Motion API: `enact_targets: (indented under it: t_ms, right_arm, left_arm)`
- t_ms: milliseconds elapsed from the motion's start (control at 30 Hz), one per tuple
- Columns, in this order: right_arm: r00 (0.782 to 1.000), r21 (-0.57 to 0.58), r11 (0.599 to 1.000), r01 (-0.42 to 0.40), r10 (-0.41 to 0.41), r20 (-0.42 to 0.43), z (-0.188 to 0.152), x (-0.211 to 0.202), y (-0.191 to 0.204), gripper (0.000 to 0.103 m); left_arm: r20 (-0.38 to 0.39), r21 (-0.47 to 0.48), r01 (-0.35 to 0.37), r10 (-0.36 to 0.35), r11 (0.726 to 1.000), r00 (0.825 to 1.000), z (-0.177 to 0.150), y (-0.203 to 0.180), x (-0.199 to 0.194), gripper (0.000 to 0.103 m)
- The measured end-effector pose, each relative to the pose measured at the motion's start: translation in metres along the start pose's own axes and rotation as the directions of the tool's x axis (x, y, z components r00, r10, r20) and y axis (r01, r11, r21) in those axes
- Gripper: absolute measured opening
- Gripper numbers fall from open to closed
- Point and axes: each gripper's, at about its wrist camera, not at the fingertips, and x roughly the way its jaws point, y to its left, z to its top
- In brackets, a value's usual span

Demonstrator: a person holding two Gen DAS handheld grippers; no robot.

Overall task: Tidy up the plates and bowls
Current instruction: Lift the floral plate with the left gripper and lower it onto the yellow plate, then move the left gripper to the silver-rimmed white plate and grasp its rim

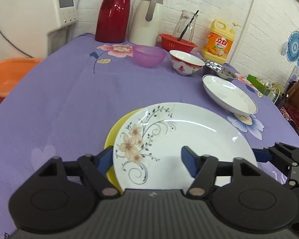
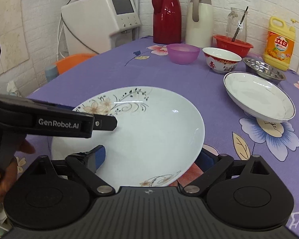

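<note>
Low in both frames, the floral plate (image 1: 181, 139) sits on a yellow plate (image 1: 114, 131). Left gripper (image 1: 147, 160) and right gripper (image 2: 152, 156) both spread wide, straddling its rim.

Bright even light; glare streaks on floral plate (image 1: 189, 137); strong fisheye bending, dark corners; mostly sharp.

Flowered white plate (image 1: 185, 145) lying on yellow plate (image 1: 111, 139) near the table's near edge, rimmed white plate (image 1: 229, 95), steel bowl (image 1: 219, 69), red-patterned bowl (image 1: 185, 61), purple bowl (image 1: 148, 55) toward the far edge
</note>
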Motion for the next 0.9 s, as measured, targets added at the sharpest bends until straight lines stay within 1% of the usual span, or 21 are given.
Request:
enact_targets:
  t_ms: [67, 133, 200, 267, 367, 467, 600, 667, 733, 833, 900]
  right_arm:
    - [0.999, 0.063, 0.998, -0.018, 0.016, 0.031, 0.0, -0.007, -0.012, 0.103]
    - [0.997, 0.097, 0.995, -0.013, 0.006, 0.074, 0.001, -0.017, -0.021, 0.103]
    - [0.994, 0.115, 0.993, -0.008, -0.004, 0.107, 0.004, -0.024, -0.027, 0.103]
    - [0.992, 0.135, 0.991, -0.011, -0.007, 0.128, 0.006, -0.029, -0.033, 0.103]
    - [0.991, 0.158, 0.987, 0.0, -0.022, 0.134, 0.006, -0.033, -0.044, 0.103]
    - [0.99, 0.188, 0.982, 0.028, -0.053, 0.132, 0.006, -0.036, -0.061, 0.103]
    - [0.98, 0.252, 0.963, 0.099, -0.138, 0.142, 0.008, -0.043, -0.097, 0.103]
    - [0.971, 0.282, 0.95, 0.131, -0.181, 0.158, 0.011, -0.045, -0.12, 0.103]
    - [0.963, 0.314, 0.933, 0.176, -0.229, 0.141, 0.019, -0.039, -0.145, 0.103]
    - [0.963, 0.366, 0.913, 0.183, -0.242, 0.121, 0.029, -0.023, -0.182, 0.103]
    - [0.964, 0.378, 0.905, 0.193, -0.246, 0.098, 0.036, -0.007, -0.2, 0.103]
  left_arm:
    - [0.059, 0.012, -0.014, 0.013, 1.0, 0.998, 0.006, -0.001, -0.017, 0.077]
    - [0.103, 0.015, -0.01, 0.008, 1.0, 0.995, 0.013, 0.001, -0.031, 0.077]
    - [0.125, 0.0, -0.009, 0.009, 1.0, 0.992, 0.021, 0.003, -0.036, 0.077]
    - [0.127, -0.02, -0.005, 0.007, 1.0, 0.992, 0.025, 0.004, -0.035, 0.077]
    - [0.103, -0.035, 0.016, -0.012, 0.999, 0.995, 0.03, -0.001, -0.023, 0.077]
    - [0.062, -0.035, 0.06, -0.058, 0.998, 0.996, 0.033, -0.013, -0.007, 0.077]
    - [0.012, -0.014, 0.11, -0.11, 0.994, 0.994, 0.045, -0.033, 0.017, 0.077]
    - [-0.015, 0.0, 0.136, -0.136, 0.991, 0.991, 0.056, -0.043, 0.033, 0.077]
    - [-0.04, 0.006, 0.158, -0.158, 0.987, 0.987, 0.07, -0.052, 0.051, 0.077]
    - [-0.081, 0.022, 0.194, -0.192, 0.981, 0.978, 0.096, -0.069, 0.086, 0.077]
    - [-0.105, 0.034, 0.199, -0.195, 0.979, 0.975, 0.11, -0.08, 0.109, 0.077]
